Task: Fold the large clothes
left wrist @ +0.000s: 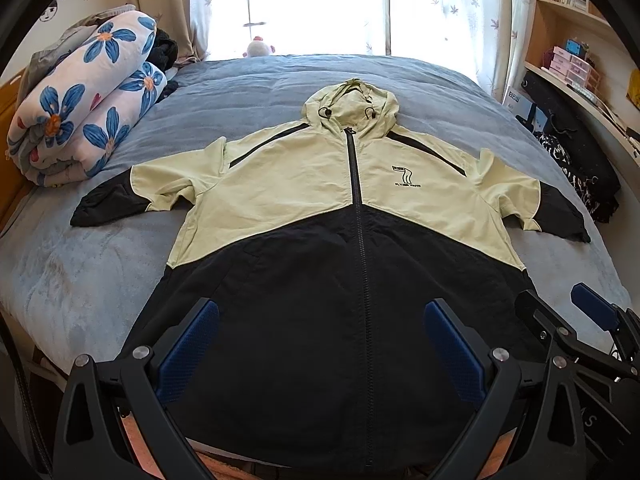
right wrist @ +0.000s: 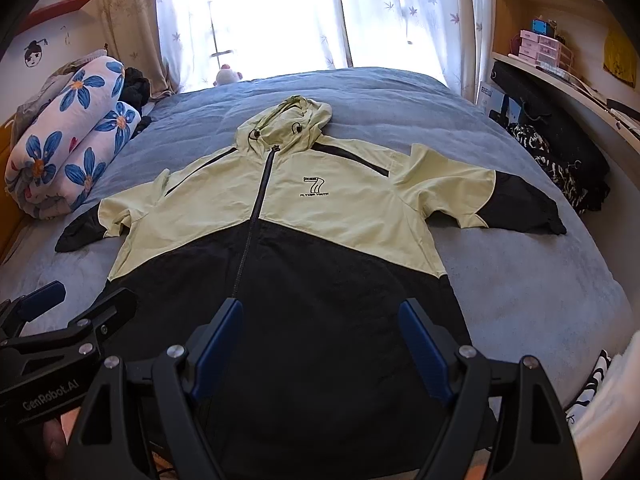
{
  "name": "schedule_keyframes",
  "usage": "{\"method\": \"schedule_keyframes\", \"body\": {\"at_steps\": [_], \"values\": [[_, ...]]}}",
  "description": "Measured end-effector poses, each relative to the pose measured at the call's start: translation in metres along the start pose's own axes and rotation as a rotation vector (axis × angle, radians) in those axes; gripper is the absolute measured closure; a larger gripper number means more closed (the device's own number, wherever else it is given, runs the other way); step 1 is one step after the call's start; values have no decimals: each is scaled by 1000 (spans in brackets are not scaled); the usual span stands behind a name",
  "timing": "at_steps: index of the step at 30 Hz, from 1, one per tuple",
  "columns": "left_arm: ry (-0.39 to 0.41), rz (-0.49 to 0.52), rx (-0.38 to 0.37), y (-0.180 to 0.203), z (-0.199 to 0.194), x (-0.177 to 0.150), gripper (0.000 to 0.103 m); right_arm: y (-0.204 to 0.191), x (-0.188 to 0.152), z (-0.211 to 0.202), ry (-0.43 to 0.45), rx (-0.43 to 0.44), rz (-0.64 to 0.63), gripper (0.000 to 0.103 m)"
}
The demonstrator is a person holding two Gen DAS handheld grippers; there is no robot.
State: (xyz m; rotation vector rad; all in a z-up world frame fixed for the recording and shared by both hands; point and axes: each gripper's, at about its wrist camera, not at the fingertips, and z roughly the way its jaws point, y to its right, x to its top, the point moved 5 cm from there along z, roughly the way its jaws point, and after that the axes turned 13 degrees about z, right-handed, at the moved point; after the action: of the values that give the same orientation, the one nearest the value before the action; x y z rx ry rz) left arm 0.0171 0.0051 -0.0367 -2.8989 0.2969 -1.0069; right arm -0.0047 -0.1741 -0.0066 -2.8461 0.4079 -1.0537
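Note:
A hooded zip jacket (left wrist: 304, 200) (right wrist: 344, 216), pale green above and black below, lies flat and face up on the bed with both sleeves spread out and the hood toward the window. My left gripper (left wrist: 322, 312) hangs open above the black hem, left of the zipper's end. My right gripper (right wrist: 322, 312) is open too, over the hem on the right of the zipper. Neither holds any cloth. Each gripper shows in the other's view: the right gripper (left wrist: 560, 308) at the lower right, the left gripper (right wrist: 80, 300) at the lower left.
The bed (left wrist: 100, 264) (right wrist: 520, 280) has a blue-grey cover. A rolled flowered quilt (left wrist: 84, 108) (right wrist: 68, 140) lies at its left edge. Dark clothes (left wrist: 576, 168) (right wrist: 560, 160) and shelves line the right side. A bright curtained window (left wrist: 300, 4) is behind.

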Motion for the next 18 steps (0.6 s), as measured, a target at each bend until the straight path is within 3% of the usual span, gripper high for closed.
{"method": "schedule_keyframes", "body": {"at_steps": [18], "values": [[-55,-13,16,-5,8,-7,1,-4,-3,-2,5,7,-19,22]]}}
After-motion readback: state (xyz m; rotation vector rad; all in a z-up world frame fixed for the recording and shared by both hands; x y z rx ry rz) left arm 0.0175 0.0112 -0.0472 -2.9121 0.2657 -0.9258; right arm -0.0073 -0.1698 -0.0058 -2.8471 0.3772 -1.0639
